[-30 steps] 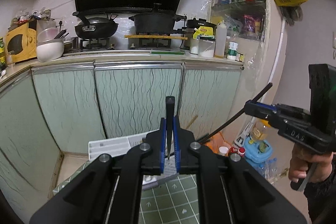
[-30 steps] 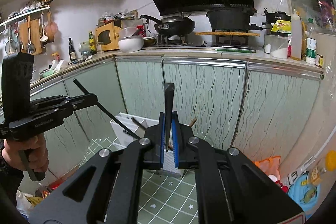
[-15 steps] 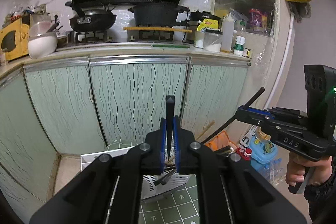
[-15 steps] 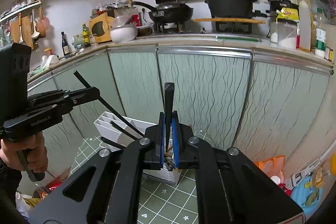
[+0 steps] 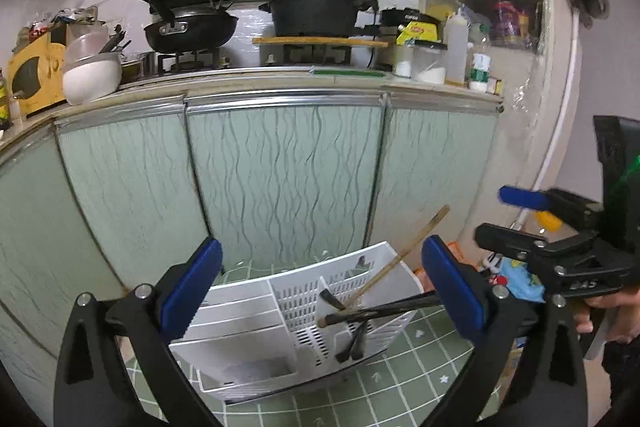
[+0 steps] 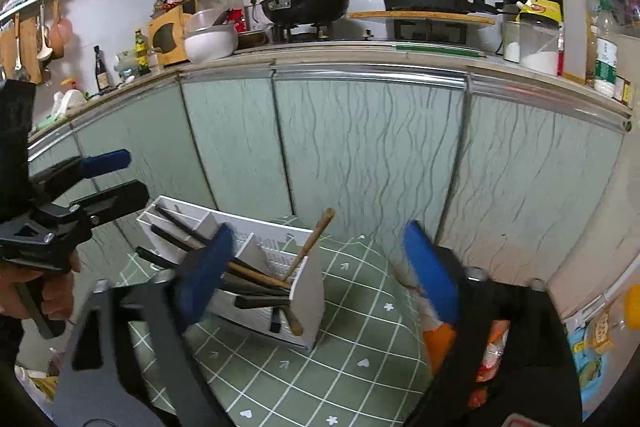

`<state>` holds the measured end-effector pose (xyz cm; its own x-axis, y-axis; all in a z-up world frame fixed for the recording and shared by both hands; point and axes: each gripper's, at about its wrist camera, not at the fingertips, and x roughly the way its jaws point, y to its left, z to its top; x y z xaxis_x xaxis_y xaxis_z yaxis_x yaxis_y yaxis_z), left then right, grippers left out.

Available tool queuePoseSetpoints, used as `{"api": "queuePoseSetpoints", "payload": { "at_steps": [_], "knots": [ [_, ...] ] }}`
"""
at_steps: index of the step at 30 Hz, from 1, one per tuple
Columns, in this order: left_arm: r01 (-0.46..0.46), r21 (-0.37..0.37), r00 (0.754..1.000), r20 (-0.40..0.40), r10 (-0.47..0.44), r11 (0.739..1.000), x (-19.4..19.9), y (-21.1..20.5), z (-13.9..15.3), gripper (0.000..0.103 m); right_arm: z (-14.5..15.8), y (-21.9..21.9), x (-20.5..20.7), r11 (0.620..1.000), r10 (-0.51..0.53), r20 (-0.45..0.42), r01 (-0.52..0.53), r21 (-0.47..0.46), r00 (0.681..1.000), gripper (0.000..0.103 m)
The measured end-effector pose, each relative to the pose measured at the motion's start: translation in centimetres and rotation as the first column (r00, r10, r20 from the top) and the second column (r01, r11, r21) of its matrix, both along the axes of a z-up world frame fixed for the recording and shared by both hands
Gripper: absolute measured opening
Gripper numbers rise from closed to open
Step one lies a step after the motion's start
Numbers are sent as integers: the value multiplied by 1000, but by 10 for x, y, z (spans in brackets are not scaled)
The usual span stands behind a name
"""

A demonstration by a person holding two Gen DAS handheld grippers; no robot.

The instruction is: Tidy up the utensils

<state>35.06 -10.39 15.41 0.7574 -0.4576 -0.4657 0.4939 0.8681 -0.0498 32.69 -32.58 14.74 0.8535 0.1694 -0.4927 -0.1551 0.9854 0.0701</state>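
Two views applied. Left wrist view: left gripper [image 5: 320, 287] jaws were opening, empty, above the white organizer [image 5: 280, 339] holding utensils [image 5: 376, 311]. Right wrist view: right gripper [image 6: 320, 267] likewise opening, apparently empty despite blur, near the organizer's right end for access.

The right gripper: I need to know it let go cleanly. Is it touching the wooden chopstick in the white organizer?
Apart. In the right wrist view the right gripper has opening jaws; the wooden chopstick leans in the white organizer beyond the pads, touching neither.
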Motion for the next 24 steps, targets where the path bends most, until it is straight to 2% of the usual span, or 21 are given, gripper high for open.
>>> {"api": "queuePoseSetpoints", "payload": {
  "at_steps": [3, 12, 24],
  "knots": [
    [-3, 3, 1000, 3, 3, 1000, -2, 2, 1, 98, -1, 1, -4, 1000, 2, -2, -2, -9, 1000, 95],
    [-16, -2, 1000, 11, 16, 1000, -19, 10, 2, 98, -6, 5, -24, 999, 1, -11, -1, -36, 1000, 95],
    [-52, -7, 998, 46, 52, 999, -78, 31, 1, 99, -14, 9, -82, 999, -5, 2, 5, -54, 1000, 95]
  ]
}}
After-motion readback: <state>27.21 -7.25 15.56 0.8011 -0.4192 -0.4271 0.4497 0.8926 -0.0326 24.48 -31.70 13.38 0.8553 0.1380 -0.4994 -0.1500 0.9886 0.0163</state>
